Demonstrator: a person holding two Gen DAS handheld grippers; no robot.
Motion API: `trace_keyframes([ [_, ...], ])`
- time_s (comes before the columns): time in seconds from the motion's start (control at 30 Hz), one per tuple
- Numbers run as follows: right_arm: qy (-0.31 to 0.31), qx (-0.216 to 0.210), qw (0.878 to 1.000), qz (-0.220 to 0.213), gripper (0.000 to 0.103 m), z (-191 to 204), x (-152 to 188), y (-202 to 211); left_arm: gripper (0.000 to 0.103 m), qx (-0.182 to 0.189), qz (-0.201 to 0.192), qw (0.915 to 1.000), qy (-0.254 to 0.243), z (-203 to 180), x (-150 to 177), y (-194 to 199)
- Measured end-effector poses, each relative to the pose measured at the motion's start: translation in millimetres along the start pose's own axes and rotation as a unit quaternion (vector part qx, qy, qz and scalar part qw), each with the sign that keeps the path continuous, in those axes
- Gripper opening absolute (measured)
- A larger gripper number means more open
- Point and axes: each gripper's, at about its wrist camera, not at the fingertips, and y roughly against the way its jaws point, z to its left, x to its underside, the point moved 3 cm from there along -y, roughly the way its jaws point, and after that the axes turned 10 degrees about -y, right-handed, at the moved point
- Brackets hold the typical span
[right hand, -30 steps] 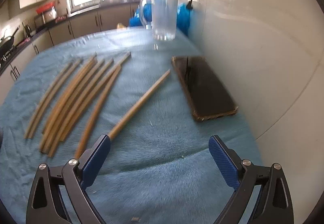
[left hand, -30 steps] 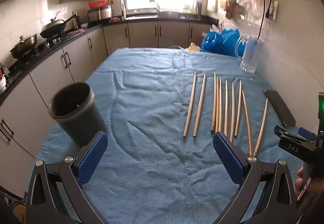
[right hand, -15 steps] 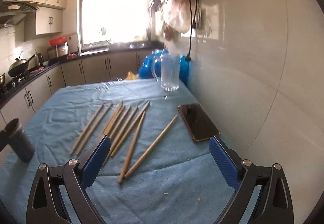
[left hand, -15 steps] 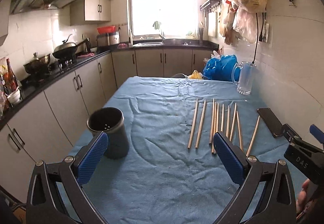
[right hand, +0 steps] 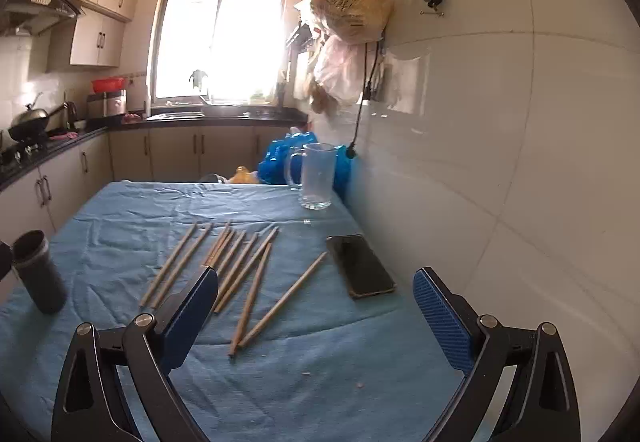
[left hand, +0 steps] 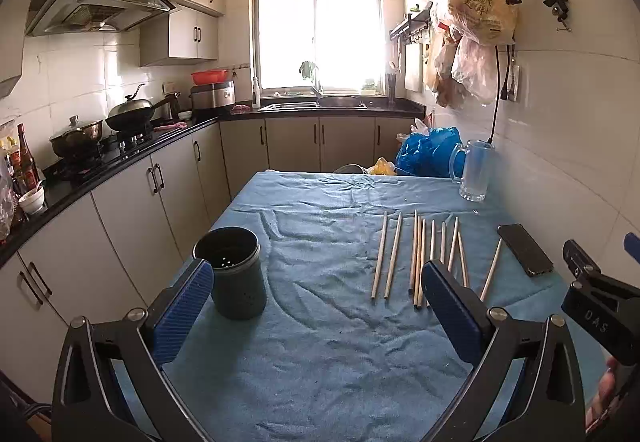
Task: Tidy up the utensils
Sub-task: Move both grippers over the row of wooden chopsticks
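Both the left gripper and the right gripper hang with fingers spread wide, holding nothing. Beyond the fingertips, the chopsticks lie loose on the blue cloth. The dark holder stands just past the left gripper's left finger.

Both wrist cams sit above the near end of the blue-clothed table, looking down its length toward the window. Left cam is nearer the counter side, with the dark holder close in; right cam hugs the tiled wall, with the phone near. Shared: chopsticks, glass mug, holder, phone.
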Motion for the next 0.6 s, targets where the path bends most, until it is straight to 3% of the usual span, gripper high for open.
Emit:
trace_keyframes([
  [0.6, 0.015, 0.009, 1.0, 0.023, 0.1, 2.8, 1.7, -19.9, 0.103, 0.002, 0.036, 0.9993, -0.01, -2.7, 0.3, -25.0],
])
